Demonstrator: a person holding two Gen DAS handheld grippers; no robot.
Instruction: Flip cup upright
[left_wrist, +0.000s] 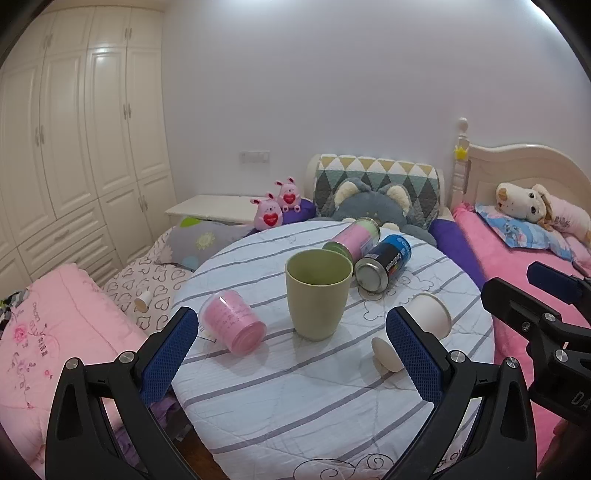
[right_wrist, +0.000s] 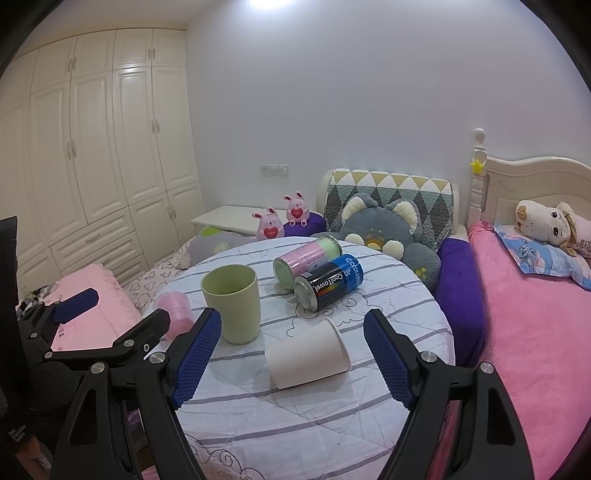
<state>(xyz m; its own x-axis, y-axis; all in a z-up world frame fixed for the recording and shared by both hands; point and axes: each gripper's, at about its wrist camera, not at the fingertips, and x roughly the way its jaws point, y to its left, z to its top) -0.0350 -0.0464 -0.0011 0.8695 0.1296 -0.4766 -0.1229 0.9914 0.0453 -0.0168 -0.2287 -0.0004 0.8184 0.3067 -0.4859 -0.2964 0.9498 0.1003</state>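
Note:
A green cup stands upright on the round striped table; it also shows in the right wrist view. A white paper cup lies on its side in front of my right gripper, which is open and empty. That cup shows partly hidden behind a finger in the left wrist view. A pink cup lies on its side at the left; it also shows in the right wrist view. My left gripper is open and empty, short of the green cup.
A pink-green canister and a blue-black can lie on their sides at the table's far part. A small white lid lies near the left gripper's right finger. Beds with pink bedding and plush toys surround the table; wardrobes stand left.

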